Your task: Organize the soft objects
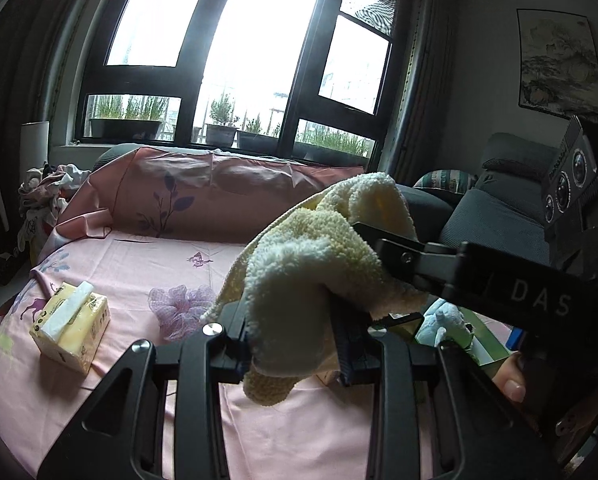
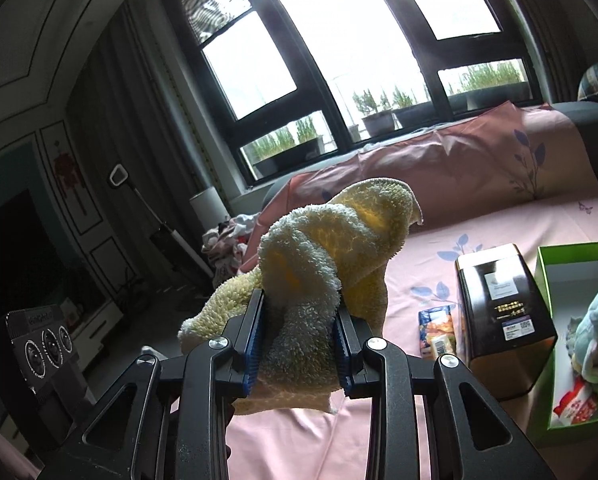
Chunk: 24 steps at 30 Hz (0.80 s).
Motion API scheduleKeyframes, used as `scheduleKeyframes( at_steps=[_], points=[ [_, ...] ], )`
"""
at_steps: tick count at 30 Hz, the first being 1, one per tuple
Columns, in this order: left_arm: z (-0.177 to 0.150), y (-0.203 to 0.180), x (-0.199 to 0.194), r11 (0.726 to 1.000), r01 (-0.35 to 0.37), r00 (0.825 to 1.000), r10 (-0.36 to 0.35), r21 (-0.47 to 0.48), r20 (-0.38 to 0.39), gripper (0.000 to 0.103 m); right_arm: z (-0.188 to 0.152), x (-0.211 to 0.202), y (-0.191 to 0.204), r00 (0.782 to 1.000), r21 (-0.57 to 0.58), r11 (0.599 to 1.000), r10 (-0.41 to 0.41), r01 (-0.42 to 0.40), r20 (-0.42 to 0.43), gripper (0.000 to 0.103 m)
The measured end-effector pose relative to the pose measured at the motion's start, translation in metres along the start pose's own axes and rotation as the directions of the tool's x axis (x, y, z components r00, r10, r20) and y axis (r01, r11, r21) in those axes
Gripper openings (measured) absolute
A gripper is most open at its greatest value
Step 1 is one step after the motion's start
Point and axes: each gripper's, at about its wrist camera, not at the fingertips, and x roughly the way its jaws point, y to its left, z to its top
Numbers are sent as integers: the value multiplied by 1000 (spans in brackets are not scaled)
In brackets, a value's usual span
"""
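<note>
**Both grippers on one fluffy towel, held up over the pink sofa**

Here's the yellow towel [image 1: 299, 264], thick looped terry, cream on one face and brighter yellow on the other, bunched into soft rolls and lifted off the sofa. The left gripper [image 1: 295, 344] has its jaws pressed in on a hanging fold of it, blue ribbed pads biting the pile. The right gripper [image 2: 299, 344] pinches another thick roll of the same towel [image 2: 311, 264] between its own blue pads.

The left wrist view gives us the right gripper from outside: a black arm crossing in from the right, its tip buried in the terry, a thumb showing below. It also catches a yellow tissue pack [image 1: 72, 325] with a white sheet poking out, lying on the smooth pink floral sheet [image 1: 299, 432], and near it a frilly lilac mesh scrunchie [image 1: 181, 306].

Swing to the right wrist view and the other side opens up: a glossy dark box [image 2: 503, 308] standing on the sheet, a small colourful packet [image 2: 435, 330] just beside it, and a green open box [image 2: 549, 264] with a pale blue plush toy [image 2: 597, 332] lying inside. The plush only peeks through in the left view, behind the jaws.

Far left, a heap of crumpled clothes [image 1: 43, 196] sits at the sofa's end.
</note>
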Motion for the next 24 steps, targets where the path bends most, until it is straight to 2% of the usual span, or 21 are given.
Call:
scheduleKeyframes(
  at_steps=[9,14,24],
  points=[
    [9,-57,24,992,89,996,-87,95,-19,30,9,-47,-46,993,116,991,-72,61,92,32],
    [11,-83,41,979,168,985,-163,112,-55,30,13,-67,-70,983,169,980,-130,106,133,32],
    [16,-140,78,948,250,967,-233,198,-105,30,16,-100,-125,959,287,949,-194,130,206,32]
  ],
)
